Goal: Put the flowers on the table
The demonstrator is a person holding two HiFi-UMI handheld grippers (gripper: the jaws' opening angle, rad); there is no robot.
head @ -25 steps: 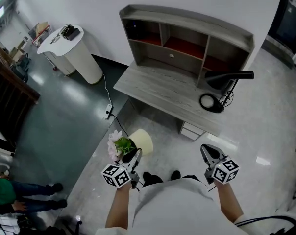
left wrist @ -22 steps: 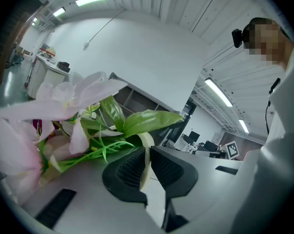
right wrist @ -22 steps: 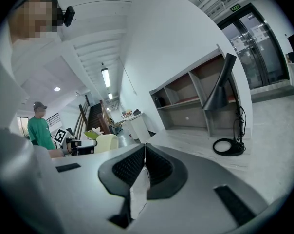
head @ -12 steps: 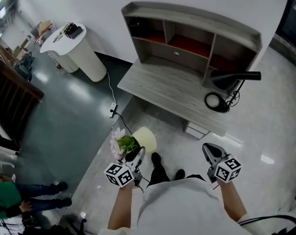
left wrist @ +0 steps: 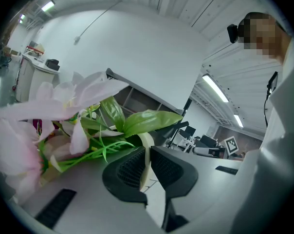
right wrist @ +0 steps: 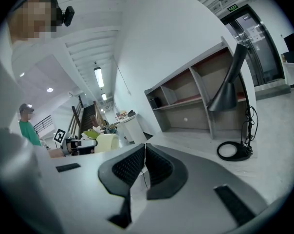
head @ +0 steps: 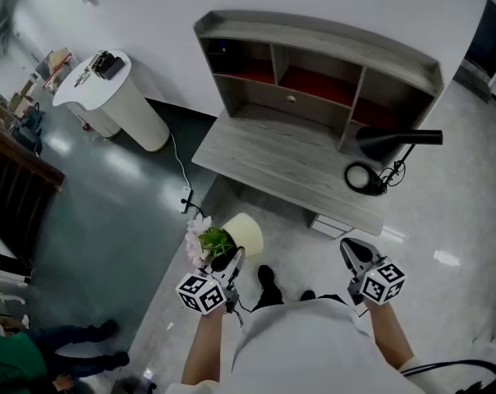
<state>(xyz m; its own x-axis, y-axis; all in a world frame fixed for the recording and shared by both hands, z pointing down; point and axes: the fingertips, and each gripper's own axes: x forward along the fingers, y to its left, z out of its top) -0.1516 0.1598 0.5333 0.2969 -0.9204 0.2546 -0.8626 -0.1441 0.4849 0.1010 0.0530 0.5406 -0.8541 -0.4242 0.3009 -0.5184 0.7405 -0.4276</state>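
Observation:
A cream pot (head: pixel 246 234) with pink flowers (head: pixel 198 240) and green leaves hangs over the floor, just short of the grey wooden table (head: pixel 273 164). My left gripper (head: pixel 231 263) is shut on the pot's rim (left wrist: pixel 146 147), which shows as a thin cream edge pinched between the dark pads. In the left gripper view, the petals (left wrist: pixel 59 103) and leaves (left wrist: pixel 146 120) spread out to the left of the jaws. My right gripper (head: pixel 351 254) is level with it on the right. It is shut (right wrist: pixel 144 164) and holds nothing.
A shelf unit (head: pixel 314 60) stands at the back of the table. A black desk lamp (head: pixel 389 140) with a round base (head: pixel 362 177) takes up its right end. A white round stand (head: pixel 117 98) is at the left, and a power strip and cable (head: pixel 185 193) lie on the floor.
The person has stepped a little, and the table and room have shifted slightly in the head view. Both grippers keep their places, and the pot stays in the left one.

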